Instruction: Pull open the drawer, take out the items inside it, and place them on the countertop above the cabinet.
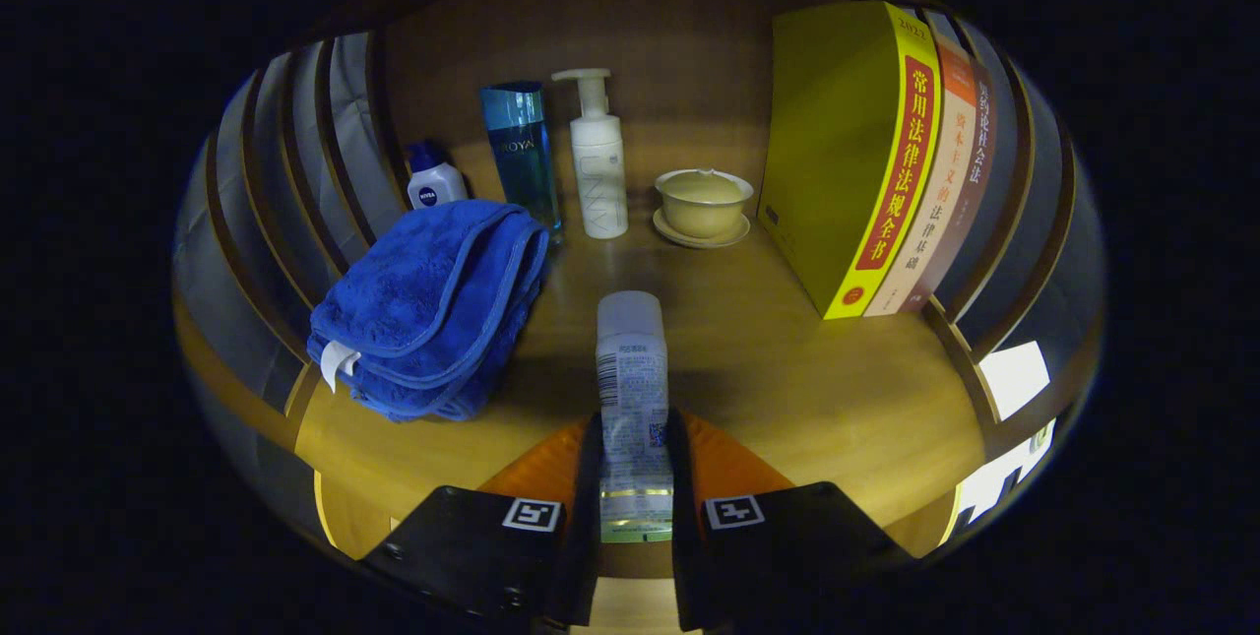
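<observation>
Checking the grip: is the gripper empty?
No, the gripper is shut on a white tube, both fingers pressing its sides above the countertop.

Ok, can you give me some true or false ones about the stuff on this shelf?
1. The gripper is shut on a white tube. True.
2. The blue towel hangs from a hook. False: it lies folded on the wooden countertop, beside the tube.
3. A bowl sits on a saucer next to the yellow book. True.
4. The pump bottle lies on its side. False: it stands upright beside the tall blue bottle.
5. The books are stacked flat. False: they stand upright.
</observation>
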Demonstrator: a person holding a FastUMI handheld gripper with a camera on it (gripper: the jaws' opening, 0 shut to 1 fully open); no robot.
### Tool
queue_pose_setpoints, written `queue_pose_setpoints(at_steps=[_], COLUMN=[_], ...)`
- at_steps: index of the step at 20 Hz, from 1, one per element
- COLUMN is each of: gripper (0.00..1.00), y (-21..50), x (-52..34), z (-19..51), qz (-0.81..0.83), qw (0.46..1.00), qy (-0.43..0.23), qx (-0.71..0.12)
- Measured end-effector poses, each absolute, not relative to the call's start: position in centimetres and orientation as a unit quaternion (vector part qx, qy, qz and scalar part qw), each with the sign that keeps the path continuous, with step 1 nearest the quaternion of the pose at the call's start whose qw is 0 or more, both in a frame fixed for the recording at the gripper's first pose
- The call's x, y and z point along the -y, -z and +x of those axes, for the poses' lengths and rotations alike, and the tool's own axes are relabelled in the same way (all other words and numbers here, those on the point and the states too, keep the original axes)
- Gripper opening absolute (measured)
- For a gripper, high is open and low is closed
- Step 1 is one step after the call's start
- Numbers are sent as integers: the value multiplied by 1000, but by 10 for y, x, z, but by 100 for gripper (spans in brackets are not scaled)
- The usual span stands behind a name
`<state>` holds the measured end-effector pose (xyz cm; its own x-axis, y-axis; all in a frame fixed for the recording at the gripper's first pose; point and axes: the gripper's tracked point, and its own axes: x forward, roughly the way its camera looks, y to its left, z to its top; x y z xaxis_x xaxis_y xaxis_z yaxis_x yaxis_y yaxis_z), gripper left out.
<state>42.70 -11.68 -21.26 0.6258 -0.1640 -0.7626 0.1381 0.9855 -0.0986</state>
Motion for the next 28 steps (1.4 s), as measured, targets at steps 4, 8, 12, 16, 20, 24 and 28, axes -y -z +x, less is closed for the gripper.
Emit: queue_pose_setpoints(at_steps=[4,8,12,16,20,24,28], gripper=[48,57,73,93,95,95,95], y=[214,219,214,183,131,81,43], x=[116,119,119,120,113,96,72], z=[430,428,423,426,411,380,344], qz=[-13,-9,-11,-30,-55,-90,-95], qw=[904,903,904,924,943,956,970], qy=[77,73,73,80,91,102,97], qx=[-419,-424,-422,-372,-317,-259,-203])
